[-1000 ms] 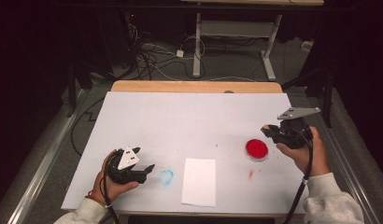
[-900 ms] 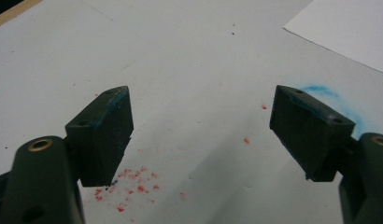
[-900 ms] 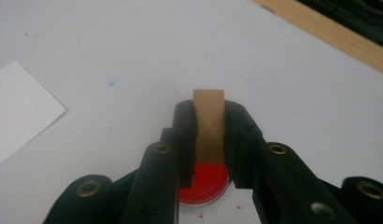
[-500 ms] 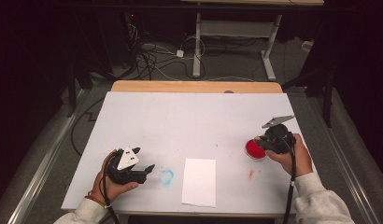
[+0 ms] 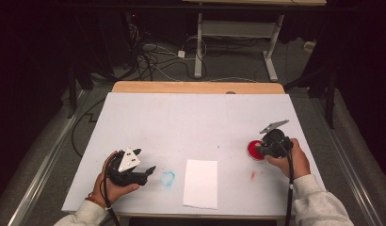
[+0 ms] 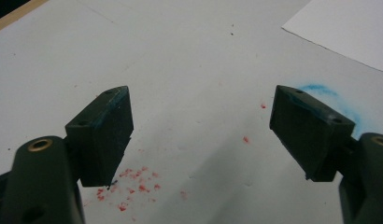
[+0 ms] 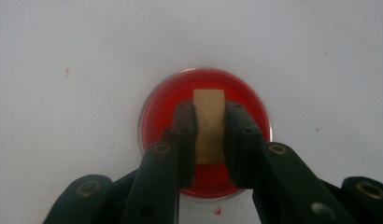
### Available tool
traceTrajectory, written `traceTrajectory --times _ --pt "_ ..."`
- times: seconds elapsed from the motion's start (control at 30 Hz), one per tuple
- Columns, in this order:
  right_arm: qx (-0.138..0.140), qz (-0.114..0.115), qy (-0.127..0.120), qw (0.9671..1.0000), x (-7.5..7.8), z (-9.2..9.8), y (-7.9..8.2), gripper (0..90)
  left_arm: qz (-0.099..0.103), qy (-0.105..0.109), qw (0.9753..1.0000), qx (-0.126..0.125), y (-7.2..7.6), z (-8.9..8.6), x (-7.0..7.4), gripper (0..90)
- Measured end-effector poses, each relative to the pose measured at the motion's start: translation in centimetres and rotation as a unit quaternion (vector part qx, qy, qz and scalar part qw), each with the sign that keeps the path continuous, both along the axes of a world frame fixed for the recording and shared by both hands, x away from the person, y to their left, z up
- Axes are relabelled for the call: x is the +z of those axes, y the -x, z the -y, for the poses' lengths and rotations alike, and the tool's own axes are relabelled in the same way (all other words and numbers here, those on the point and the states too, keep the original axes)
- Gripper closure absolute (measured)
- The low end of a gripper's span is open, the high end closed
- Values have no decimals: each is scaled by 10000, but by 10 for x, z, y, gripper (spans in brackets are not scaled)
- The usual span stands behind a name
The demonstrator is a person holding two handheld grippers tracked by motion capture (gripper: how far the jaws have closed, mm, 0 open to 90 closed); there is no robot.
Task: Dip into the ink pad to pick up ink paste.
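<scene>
A wide white-topped table with a pale wooden far edge (image 5: 200, 122) carries the whole scene; near its front edge lies a blank white rectangular sheet of paper (image 5: 200, 183), the landmark here; just left of that sheet a faint smudge of blue paint (image 5: 168, 178) marks the tabletop, and the left gripper view shows the same blue smudge (image 6: 320, 91) beside a scatter of small red paint flecks (image 6: 131, 184); to the right of the sheet and a little farther back sits a shallow round dish of red paint (image 5: 253, 149), seen close in the right gripper view (image 7: 206, 133); the right gripper (image 5: 262, 149), held in a hand with a pale sleeve, hangs over that dish, and the right gripper view shows it (image 7: 209, 135) clamped on a small tan rectangular block (image 7: 209, 123), upright between the jaws, its lower end at the red paint; whether it touches the paint is not clear; left of the sheet, beyond the blue smudge, the left gripper (image 5: 146, 172) rests low at the table in the other hand, its jaws spread wide apart and gripping nothing (image 6: 201, 135).
</scene>
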State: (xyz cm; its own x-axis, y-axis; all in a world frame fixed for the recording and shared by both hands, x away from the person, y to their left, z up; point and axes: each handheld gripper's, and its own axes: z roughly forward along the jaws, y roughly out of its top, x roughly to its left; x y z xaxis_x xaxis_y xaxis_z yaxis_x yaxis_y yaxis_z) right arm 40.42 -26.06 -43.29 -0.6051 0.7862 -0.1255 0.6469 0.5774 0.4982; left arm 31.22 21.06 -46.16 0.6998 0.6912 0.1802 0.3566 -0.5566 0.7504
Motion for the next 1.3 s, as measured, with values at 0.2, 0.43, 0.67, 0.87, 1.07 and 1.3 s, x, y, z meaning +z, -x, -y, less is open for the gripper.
traceTrajectory --times 0.2,0.43,0.67,0.87,1.07,1.3 --pt "-57 -79 -249 9996 -2 5 -2 760 -13 -21 10000 -7 0 0 -1 210" --pt "-51 -12 -285 9996 -4 6 1 760 -7 -17 10000 -11 0 0 0 210" --pt "-34 14 -410 9992 -6 10 2 761 10 9 10000 19 1 -2 1 210" --pt "-58 48 -528 9986 -8 13 2 761 19 47 10000 35 0 -4 2 210" --pt "-13 89 -516 9986 -9 13 3 761 -19 84 9999 57 -1 -6 0 209" --pt "5 100 -507 9987 -9 13 3 761 -13 121 9999 75 -1 -7 1 210"
